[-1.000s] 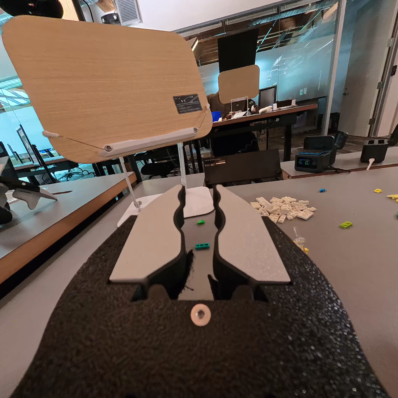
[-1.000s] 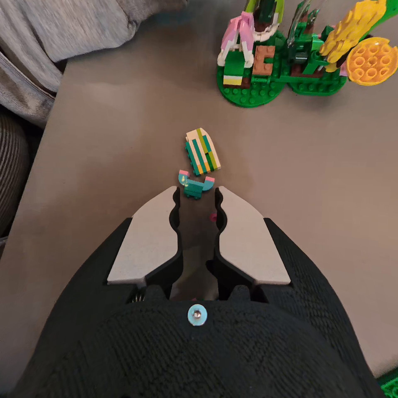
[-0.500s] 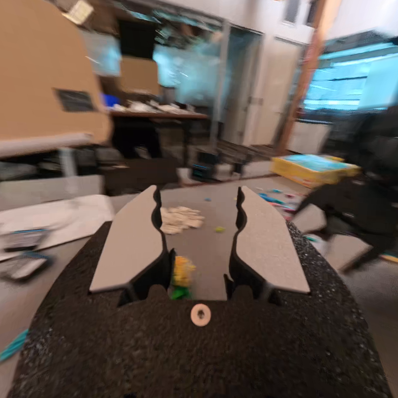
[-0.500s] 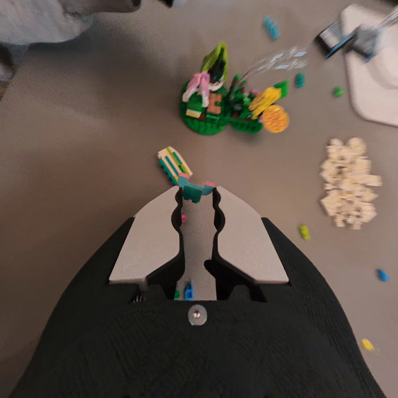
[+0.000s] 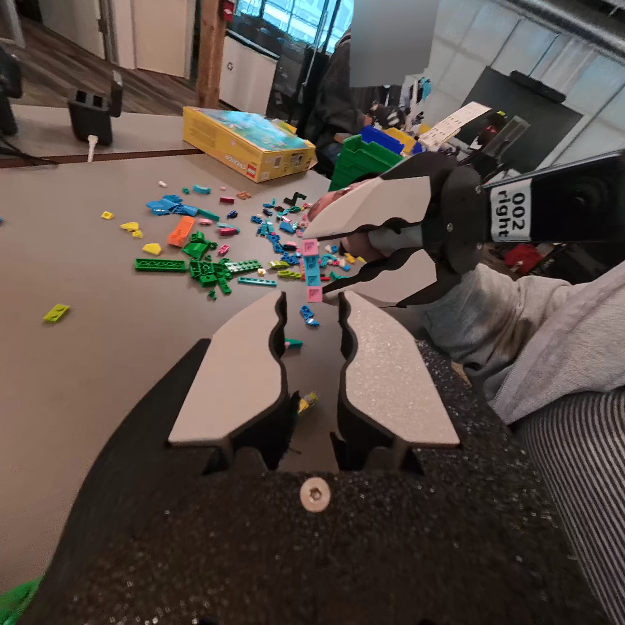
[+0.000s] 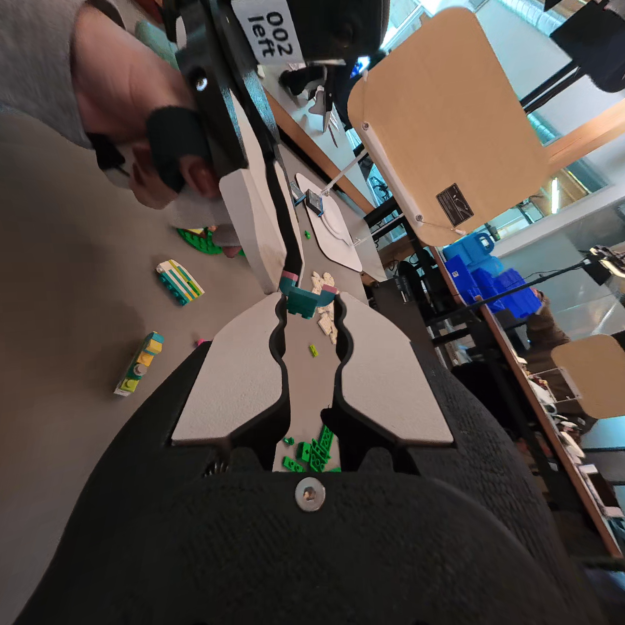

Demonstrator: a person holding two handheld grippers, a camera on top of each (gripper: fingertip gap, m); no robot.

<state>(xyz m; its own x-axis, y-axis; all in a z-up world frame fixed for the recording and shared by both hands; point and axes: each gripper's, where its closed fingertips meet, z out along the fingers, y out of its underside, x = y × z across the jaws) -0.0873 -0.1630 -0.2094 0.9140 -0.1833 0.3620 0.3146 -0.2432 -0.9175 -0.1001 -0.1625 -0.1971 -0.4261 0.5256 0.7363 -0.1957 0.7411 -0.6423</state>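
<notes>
The right gripper [image 5: 316, 263] pinches a teal and pink brick piece [image 5: 311, 270] just ahead of the left gripper [image 5: 311, 301], whose jaws stand apart above the table [image 5: 84, 355] strewn with loose bricks [image 5: 209, 267].

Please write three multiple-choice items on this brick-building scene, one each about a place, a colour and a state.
1. Where does the yellow box lie?
A. at the table's far edge, beyond the loose bricks
B. between the left gripper's jaws
C. under the wooden board

2. What colour are the two end caps of the teal brick piece in the right gripper?
A. yellow
B. pink
C. white

3. What is the state of the left gripper?
A. shut on an orange brick
B. open, with nothing between its fingertips
C. shut on the yellow box

Answers:
1 A: the left wrist view shows the box past the scattered bricks on the grey table.
2 B: both tips of the piece are pink in either view.
3 B: the table and small loose bricks show through the gap between its jaws.
</notes>
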